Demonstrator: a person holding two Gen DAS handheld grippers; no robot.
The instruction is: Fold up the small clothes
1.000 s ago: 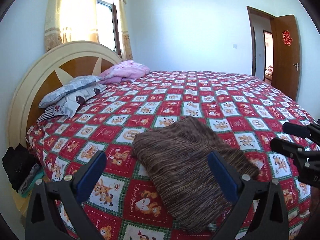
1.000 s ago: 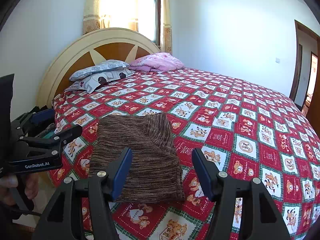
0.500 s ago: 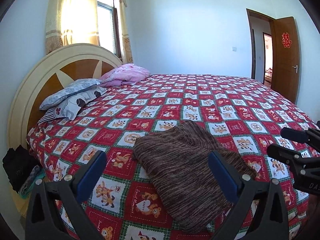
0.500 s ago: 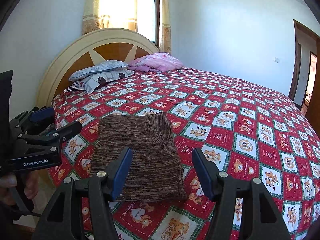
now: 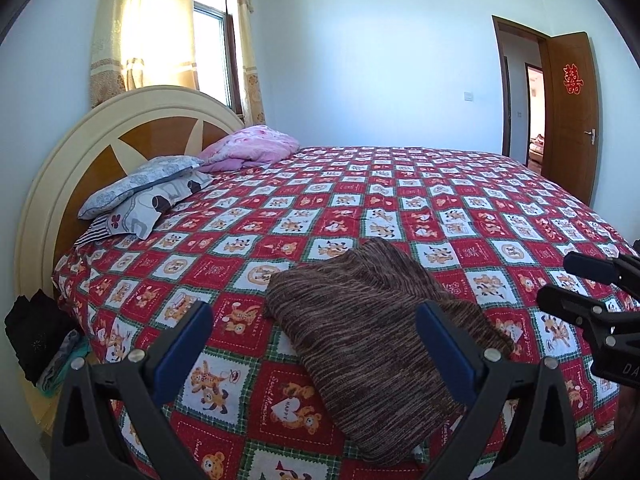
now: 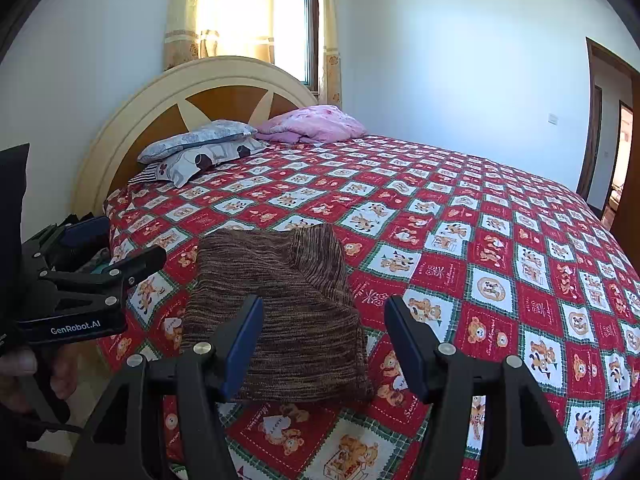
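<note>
We see the brown knit garment [image 5: 372, 344] lying folded into a compact bundle on the near corner of the bed, resting flat on the red teddy-bear quilt [image 5: 400, 208], with one narrower folded part lying along its far right side in the right wrist view [image 6: 280, 304]. Our left gripper [image 5: 314, 344] hangs above the bed's near edge with its blue-padded fingers spread wide and nothing between them, the garment showing in the gap but untouched. Our right gripper [image 6: 324, 344] stands likewise wide apart and empty, just short of the bundle's near edge. Farther off, grey patterned pillows [image 5: 144, 192] and a pink blanket [image 5: 252, 148] sit against the round headboard [image 5: 120, 120]. A curtained window [image 5: 208, 40] is behind it, and a wooden door [image 5: 572, 116] stands open at right.
</note>
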